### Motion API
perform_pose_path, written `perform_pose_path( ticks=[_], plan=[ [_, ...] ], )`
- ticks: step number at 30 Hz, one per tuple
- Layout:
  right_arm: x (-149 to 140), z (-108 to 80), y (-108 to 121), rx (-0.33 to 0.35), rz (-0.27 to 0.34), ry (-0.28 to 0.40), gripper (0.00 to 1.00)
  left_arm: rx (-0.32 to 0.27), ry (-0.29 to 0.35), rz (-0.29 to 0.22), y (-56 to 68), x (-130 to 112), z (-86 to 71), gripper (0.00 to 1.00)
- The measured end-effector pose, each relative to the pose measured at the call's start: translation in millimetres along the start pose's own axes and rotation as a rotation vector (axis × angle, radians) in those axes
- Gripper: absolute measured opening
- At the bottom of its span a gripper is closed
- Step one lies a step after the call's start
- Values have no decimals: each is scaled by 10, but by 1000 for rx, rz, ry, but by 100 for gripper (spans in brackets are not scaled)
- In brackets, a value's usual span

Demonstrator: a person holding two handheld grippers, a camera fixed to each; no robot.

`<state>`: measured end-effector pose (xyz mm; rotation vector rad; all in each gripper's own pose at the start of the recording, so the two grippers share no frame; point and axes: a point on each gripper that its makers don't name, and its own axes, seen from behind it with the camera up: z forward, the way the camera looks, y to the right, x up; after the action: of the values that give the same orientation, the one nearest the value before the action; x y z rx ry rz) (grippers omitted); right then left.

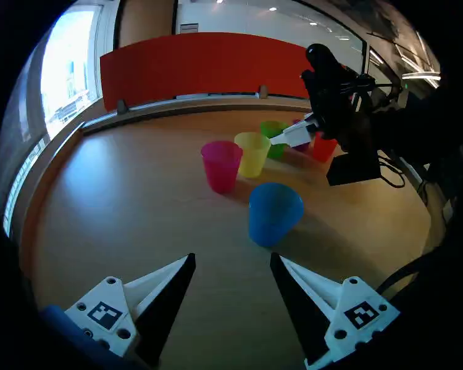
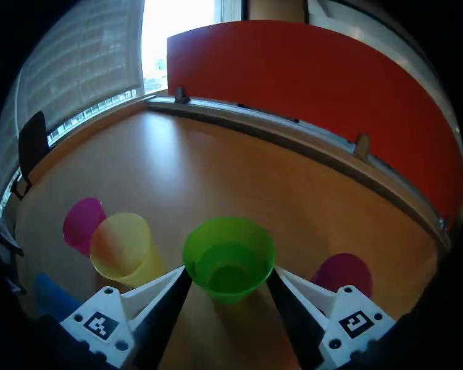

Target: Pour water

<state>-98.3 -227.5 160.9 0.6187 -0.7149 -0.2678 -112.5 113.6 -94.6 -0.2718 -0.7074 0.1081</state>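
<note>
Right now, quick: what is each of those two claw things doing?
Left gripper: open, holding nothing.
Right gripper: open, one finger either side of the green cup.

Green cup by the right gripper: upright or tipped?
Upright. The green cup stands rim-up on the table, its inner base visible through the open mouth. Whether it holds water: cannot tell.

No legible text or number is showing. Square coded markers (image 1: 104,314) are sitting on the left hand-held gripper (image 1: 231,262) and right hand-held gripper (image 2: 227,274), patterns only.
</note>
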Motion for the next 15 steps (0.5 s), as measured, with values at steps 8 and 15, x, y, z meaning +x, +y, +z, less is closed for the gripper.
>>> perform_pose_path(
  ticks=[8,15],
  plan=[
    [-55,-22,20,-7,9,-22,88,5,3,-1,-1,15,1,90],
    [-159,-49,17,-21,-18,-52,91,8,9,-3,-1,35,-13,89]
  ],
)
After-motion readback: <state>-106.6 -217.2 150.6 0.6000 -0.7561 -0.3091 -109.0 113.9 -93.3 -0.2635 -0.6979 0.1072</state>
